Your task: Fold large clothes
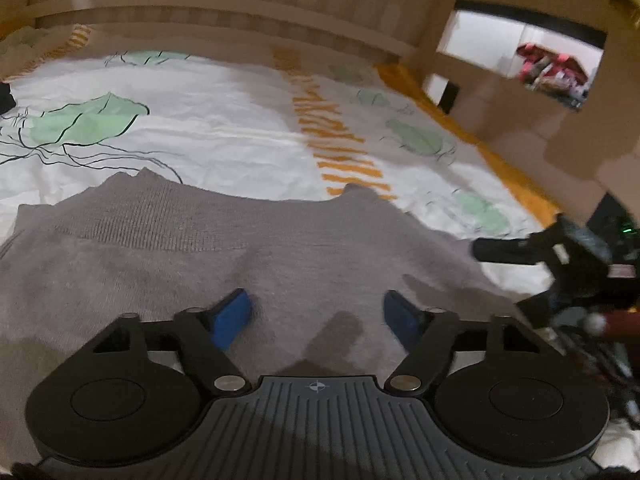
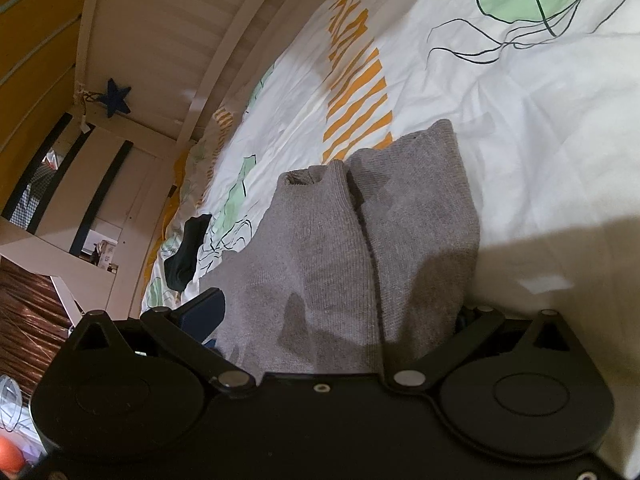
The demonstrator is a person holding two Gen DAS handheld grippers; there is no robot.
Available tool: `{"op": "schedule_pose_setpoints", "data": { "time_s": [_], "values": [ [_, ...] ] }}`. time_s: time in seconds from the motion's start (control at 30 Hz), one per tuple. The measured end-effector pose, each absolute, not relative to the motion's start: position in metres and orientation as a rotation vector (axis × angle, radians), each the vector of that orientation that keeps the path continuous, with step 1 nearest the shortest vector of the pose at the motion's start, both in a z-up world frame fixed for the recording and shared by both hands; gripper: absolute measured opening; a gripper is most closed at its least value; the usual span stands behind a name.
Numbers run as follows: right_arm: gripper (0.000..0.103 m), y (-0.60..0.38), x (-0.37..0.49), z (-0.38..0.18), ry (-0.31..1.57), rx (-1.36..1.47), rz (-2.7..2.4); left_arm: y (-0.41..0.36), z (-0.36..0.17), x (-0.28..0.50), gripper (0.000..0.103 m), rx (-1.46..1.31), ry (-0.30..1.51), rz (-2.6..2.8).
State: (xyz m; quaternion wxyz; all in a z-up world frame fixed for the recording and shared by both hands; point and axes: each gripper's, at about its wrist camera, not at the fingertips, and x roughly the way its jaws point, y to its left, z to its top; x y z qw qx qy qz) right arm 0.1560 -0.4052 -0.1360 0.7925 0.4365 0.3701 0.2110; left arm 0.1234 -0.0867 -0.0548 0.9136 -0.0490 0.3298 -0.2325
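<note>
A grey knit sweater lies spread on the white patterned duvet. My left gripper hovers just over it. Its blue pads stand apart with nothing between them. My right gripper is at the sweater's right edge. In the right wrist view the sweater lies in two folded layers that reach in between the wide jaws of the right gripper. One blue pad shows beside the fabric. The other is hidden behind it.
A black garment lies on the duvet beyond the sweater, also at the left edge of the left wrist view. A slatted wooden bed wall borders the far side. A shelf with colourful items stands at right.
</note>
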Motion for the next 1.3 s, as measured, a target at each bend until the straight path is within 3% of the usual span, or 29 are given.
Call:
{"op": "schedule_pose_setpoints", "data": {
  "time_s": [0.07, 0.2, 0.27, 0.5, 0.6, 0.67, 0.7, 0.73, 1.0, 1.3],
  "values": [
    [0.103, -0.405, 0.156, -0.136, 0.796, 0.939, 0.453, -0.083, -0.054, 0.12, 0.053, -0.16, 0.651, -0.51],
    [0.103, -0.405, 0.155, -0.136, 0.796, 0.936, 0.454, -0.084, -0.055, 0.134, 0.043, -0.249, 0.612, -0.518],
    [0.103, -0.404, 0.154, -0.136, 0.795, 0.933, 0.455, -0.083, -0.059, 0.147, 0.033, -0.309, 0.609, -0.499],
    [0.103, -0.402, 0.154, -0.134, 0.798, 0.917, 0.466, -0.079, -0.095, 0.168, 0.006, -0.393, 0.723, -0.4],
    [0.097, -0.4, 0.152, -0.132, 0.803, 0.887, 0.46, -0.072, -0.095, 0.165, 0.004, -0.427, 0.736, -0.405],
    [0.073, -0.399, 0.15, -0.13, 0.81, 0.855, 0.437, -0.07, -0.093, 0.162, 0.004, -0.417, 0.744, -0.41],
    [0.048, -0.399, 0.149, -0.132, 0.819, 0.853, 0.425, -0.069, -0.091, 0.159, 0.004, -0.412, 0.747, -0.412],
    [0.04, -0.399, 0.149, -0.135, 0.831, 0.865, 0.421, -0.068, -0.09, 0.157, 0.004, -0.407, 0.751, -0.415],
    [0.038, -0.386, 0.141, -0.098, 0.787, 0.842, 0.424, -0.045, -0.092, 0.136, 0.004, -0.397, 0.76, -0.433],
    [0.038, -0.323, 0.158, -0.007, 0.77, 0.777, 0.517, -0.031, -0.095, 0.131, 0.005, -0.425, 0.785, -0.477]
  ]
}}
